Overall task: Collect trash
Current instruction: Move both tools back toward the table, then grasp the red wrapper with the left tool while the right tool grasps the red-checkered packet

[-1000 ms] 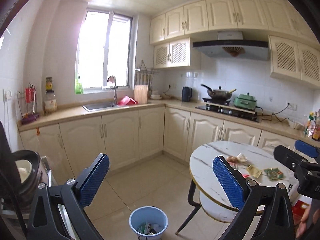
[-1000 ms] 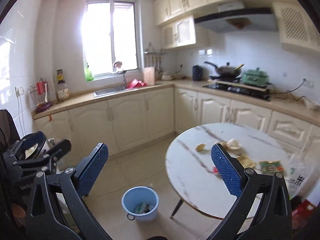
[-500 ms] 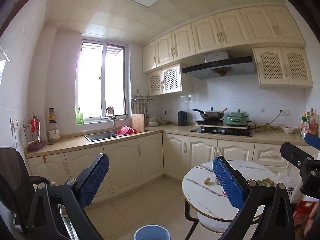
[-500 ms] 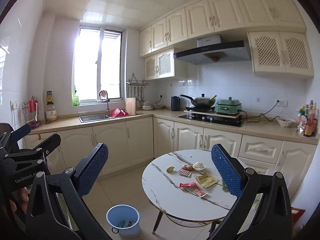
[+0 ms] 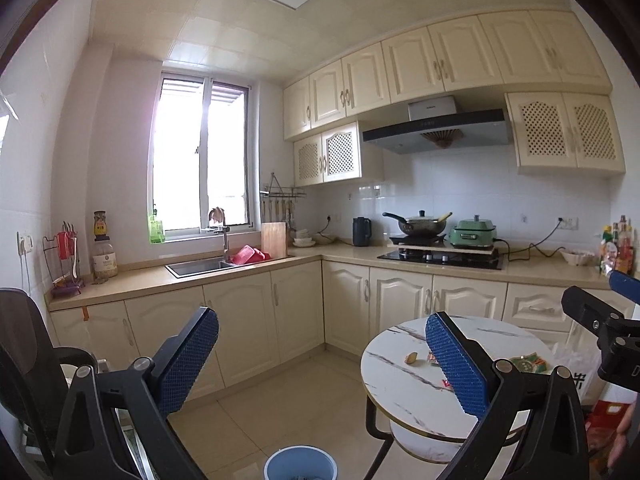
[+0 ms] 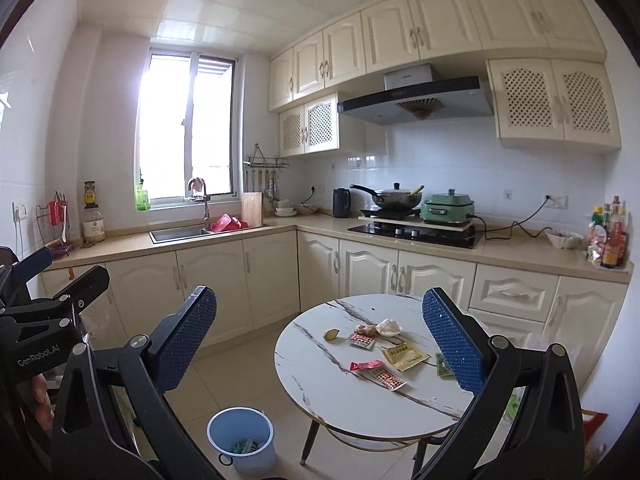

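Kitchen view: both grippers hovering with jaws spread wide, gripping nothing.
Left gripper (image 5: 320, 356) and right gripper (image 6: 320, 336) are facing the round white marble worktop (image 6: 320, 384), where wrapper trash (image 6: 403, 355) is lying; the blue plastic bin (image 6: 241, 440) is standing on the floor beside it.

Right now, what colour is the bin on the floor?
Light blue bin, standing beside the round table; clearest in the right wrist view.

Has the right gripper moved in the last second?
Yes. The right gripper has risen and pulled back: the round table and blue bin now sit lower and smaller in its view, with more ceiling showing.
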`<state>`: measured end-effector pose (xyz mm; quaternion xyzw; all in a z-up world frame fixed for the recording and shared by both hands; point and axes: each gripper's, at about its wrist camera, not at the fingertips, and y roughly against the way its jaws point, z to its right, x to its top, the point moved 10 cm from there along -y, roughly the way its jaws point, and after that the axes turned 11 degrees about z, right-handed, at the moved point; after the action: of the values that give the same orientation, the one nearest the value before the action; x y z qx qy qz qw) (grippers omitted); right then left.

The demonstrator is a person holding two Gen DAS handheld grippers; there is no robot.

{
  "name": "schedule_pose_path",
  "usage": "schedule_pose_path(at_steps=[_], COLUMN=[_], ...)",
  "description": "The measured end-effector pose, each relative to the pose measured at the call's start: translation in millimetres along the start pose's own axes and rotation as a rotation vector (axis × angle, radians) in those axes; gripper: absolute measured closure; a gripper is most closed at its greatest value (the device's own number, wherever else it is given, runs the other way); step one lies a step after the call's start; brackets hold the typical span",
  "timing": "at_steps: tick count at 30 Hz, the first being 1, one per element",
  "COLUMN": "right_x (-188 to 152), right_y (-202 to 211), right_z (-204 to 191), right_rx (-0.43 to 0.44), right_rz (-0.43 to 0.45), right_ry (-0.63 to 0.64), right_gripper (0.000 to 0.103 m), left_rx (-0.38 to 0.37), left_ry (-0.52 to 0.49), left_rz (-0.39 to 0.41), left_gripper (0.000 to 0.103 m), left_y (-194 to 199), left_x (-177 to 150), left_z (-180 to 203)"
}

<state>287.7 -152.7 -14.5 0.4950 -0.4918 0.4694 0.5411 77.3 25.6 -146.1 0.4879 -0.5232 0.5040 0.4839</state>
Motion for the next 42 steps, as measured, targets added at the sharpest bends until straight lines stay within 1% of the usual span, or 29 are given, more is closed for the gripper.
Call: schedule_pose_path(at_steps=[2, 4, 7, 9, 12, 15, 18, 21, 24, 27, 29, 33, 34, 36, 38, 39, 40, 41, 42], right_x=[-4.5, -12.9, -30.7, -47.0, -74.9, -108.1, -144.3, -183.0, -228.6, -270.2, -291.1, -315.8, -318.9, -323.3, -327.8, -329.2, -331.2, -333.0, -333.3], right_y=[-4.2, -11.9, -27.6, -39.8, -57.8, -77.7, -97.5, -121.5, -153.6, -186.3, -204.0, -230.7, -234.8, -242.6, -249.1, -250.9, -253.1, -253.9, -254.6], right_z=[7.0, 17.0, 36.0, 50.6, 75.5, 100.1, 124.4, 139.6, 146.0, 141.3, 139.6, 142.3, 143.6, 147.5, 151.1, 151.4, 151.7, 151.5, 151.6], right_rx=[-0.017, -0.040, -0.080, -0.111, -0.150, -0.177, -0.199, -0.173, -0.120, -0.044, -0.025, -0.006, -0.003, 0.009, 0.024, 0.039, 0.055, 0.072, 0.085], right_rz=[-0.010, -0.031, -0.074, -0.113, -0.171, -0.242, -0.317, -0.389, -0.497, -0.589, -0.633, -0.692, -0.696, -0.708, -0.728, -0.734, -0.741, -0.748, -0.745], right_ry=[0.000, -0.006, -0.017, -0.027, -0.051, -0.071, -0.094, -0.089, -0.056, -0.036, -0.016, -0.008, -0.008, -0.012, -0.012, -0.010, -0.006, -0.003, 0.013], right_gripper=[0.000, 0.000, 0.000, 0.000, 0.000, 0.000, 0.000, 0.000, 0.000, 0.000, 0.004, 0.009, 0.013, 0.015, 0.023, 0.025, 0.031, 0.040, 0.041], left_rx=[-0.002, -0.007, -0.014, -0.013, -0.033, -0.063, -0.111, -0.171, -0.215, -0.264, -0.289, -0.357, -0.370, -0.391, -0.412, -0.429, -0.448, -0.464, -0.478], left_ry=[0.006, 0.013, 0.021, 0.025, 0.031, 0.049, 0.044, 0.017, 0.034, 0.030, 0.017, 0.010, 0.006, -0.009, -0.027, -0.034, -0.040, -0.046, -0.054], left_rz=[-0.017, -0.044, -0.096, -0.135, -0.209, -0.283, -0.341, -0.418, -0.471, -0.533, -0.555, -0.620, -0.629, -0.641, -0.652, -0.658, -0.665, -0.673, -0.682], left_gripper=[0.001, 0.001, 0.001, 0.001, 0.001, 0.001, 0.001, 0.001, 0.001, 0.001, 0.001, 0.001, 0.001, 0.001, 0.001, 0.001, 0.001, 0.001, 0.001], left_y=[-11.1, -40.5, -69.6, -93.4, -134.1, -176.2, -218.1, -263.9, -302.4, -342.5, -367.3, -419.5, -429.2, -452.5, -475.0, -484.8, -490.5, -498.0, -505.7], left_x=[-2.8, 1.4, -10.0, -16.9, -28.5, -38.4, -52.7, -61.8, -71.1, -81.2, -85.7, -101.6, -106.5, -113.0, -119.0, -122.0, -127.7, -131.7, -135.7], left_z=[-0.5, -1.0, 0.6, 3.7, 14.9, 31.5, 58.3, 86.3, 105.3, 122.2, 132.1, 148.3, 152.1, 159.4, 169.4, 174.5, 179.4, 184.8, 190.4])
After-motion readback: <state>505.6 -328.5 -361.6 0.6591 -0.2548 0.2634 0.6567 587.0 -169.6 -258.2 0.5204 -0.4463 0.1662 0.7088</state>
